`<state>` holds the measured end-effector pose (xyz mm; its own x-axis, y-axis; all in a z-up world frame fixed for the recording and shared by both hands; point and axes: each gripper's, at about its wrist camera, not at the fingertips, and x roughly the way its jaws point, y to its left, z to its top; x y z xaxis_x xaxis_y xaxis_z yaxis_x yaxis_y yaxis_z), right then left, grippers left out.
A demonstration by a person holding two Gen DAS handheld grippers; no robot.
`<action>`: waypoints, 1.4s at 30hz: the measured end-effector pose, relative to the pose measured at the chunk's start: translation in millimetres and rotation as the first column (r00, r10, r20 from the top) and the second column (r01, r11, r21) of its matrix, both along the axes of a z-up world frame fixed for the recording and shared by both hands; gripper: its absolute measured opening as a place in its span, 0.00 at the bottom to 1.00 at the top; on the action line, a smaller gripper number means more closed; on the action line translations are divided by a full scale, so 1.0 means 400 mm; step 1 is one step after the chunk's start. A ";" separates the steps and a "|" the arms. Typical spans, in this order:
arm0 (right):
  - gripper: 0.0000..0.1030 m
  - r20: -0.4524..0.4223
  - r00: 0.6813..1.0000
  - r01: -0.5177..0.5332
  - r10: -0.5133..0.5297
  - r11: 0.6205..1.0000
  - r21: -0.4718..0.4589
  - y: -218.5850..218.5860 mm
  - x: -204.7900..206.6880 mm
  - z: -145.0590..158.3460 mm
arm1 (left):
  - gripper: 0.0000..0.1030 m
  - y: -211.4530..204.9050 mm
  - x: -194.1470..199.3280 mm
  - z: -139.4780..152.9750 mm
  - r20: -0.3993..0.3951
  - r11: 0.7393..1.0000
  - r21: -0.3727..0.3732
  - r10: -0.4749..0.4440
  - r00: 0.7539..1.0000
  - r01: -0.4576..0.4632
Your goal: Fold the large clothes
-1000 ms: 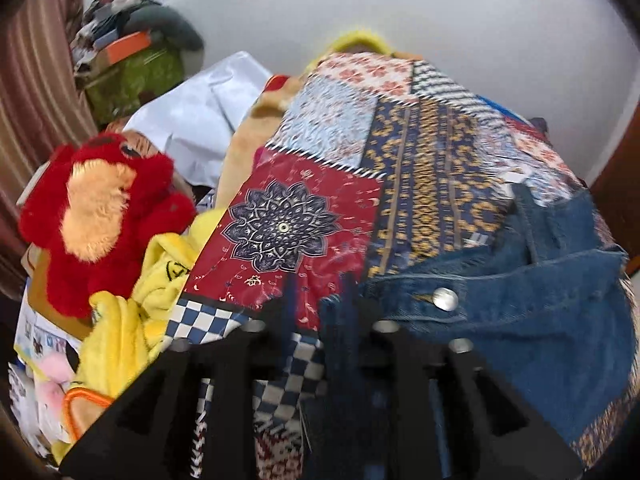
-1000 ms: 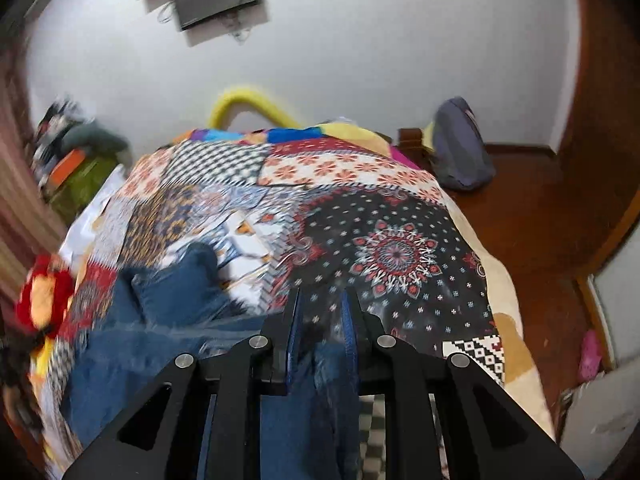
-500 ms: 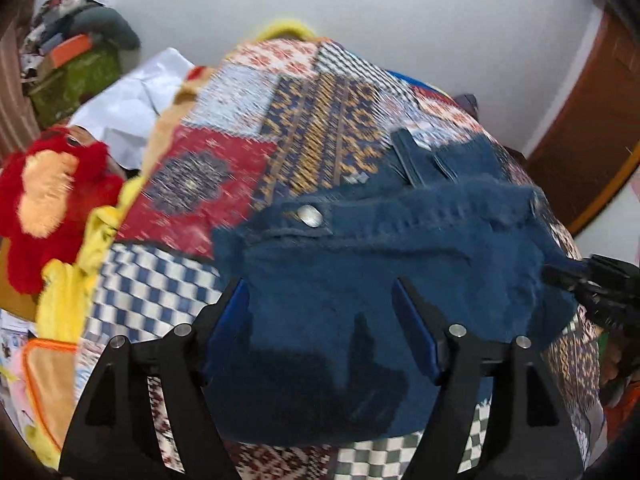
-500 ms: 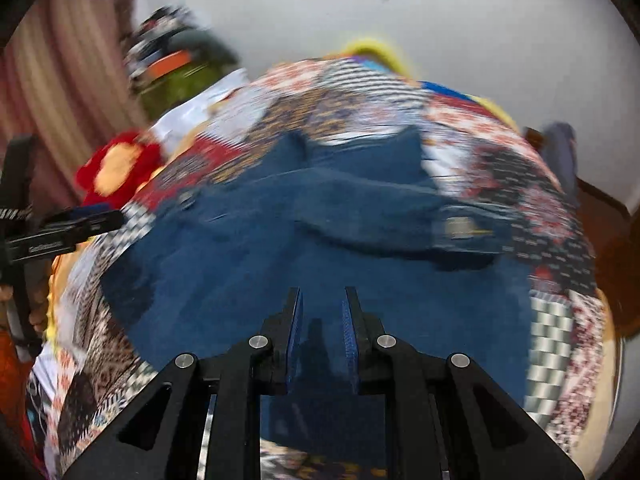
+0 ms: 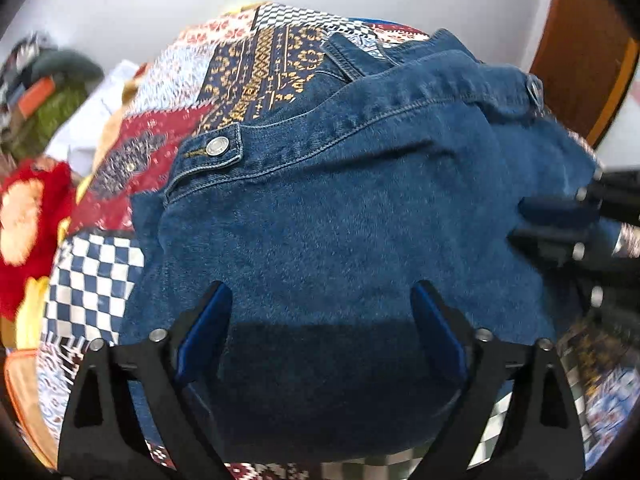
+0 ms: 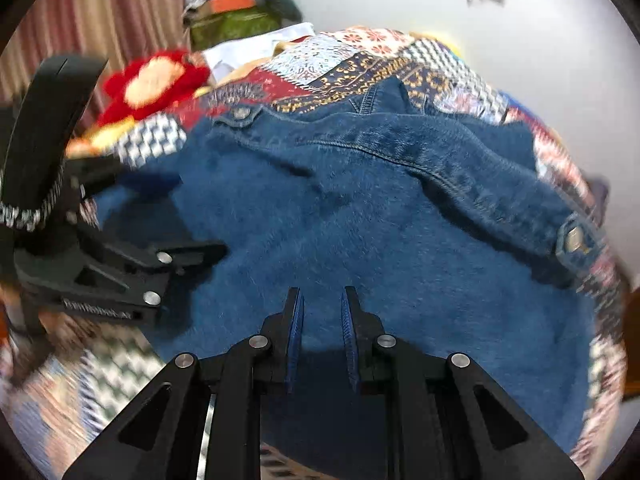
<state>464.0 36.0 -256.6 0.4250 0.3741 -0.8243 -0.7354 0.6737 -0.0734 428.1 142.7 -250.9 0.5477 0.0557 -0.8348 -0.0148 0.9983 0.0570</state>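
My left gripper point(image 5: 320, 320) stands wide, its jaws having just been opening, and the denim jacket point(image 5: 340, 220) lies loose beneath them, gripped by neither pad. My right gripper point(image 6: 322, 320) is narrow, nearly closed; dark denim sits at its blue pads point(image 6: 297, 320), though I cannot tell whether they pinch it. The jacket lies spread on the patchwork quilt point(image 5: 256, 72), cuff buttons showing. A red plush point(image 6: 156, 80) sits off to the left.
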 end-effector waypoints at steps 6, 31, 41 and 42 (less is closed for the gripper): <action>0.84 0.135 0.985 0.116 -0.106 0.990 -0.073 -0.066 0.010 -0.005 | 0.91 0.010 -0.037 0.008 0.001 1.000 0.009 -0.003 1.000 0.003; 0.85 -0.064 0.889 0.454 -0.453 0.891 0.005 -0.454 0.012 0.021 | 0.96 0.272 -0.247 0.014 -0.024 0.925 0.003 0.380 0.925 -0.380; 0.85 0.051 0.894 0.440 -0.445 0.894 0.084 -0.412 -0.034 0.157 | 0.96 0.254 -0.310 0.158 0.147 0.908 -0.155 0.411 0.900 -0.389; 0.85 0.058 0.899 0.429 -0.435 0.898 0.096 -0.399 -0.040 0.170 | 0.96 0.257 -0.307 0.165 0.159 0.905 -0.180 0.413 0.897 -0.385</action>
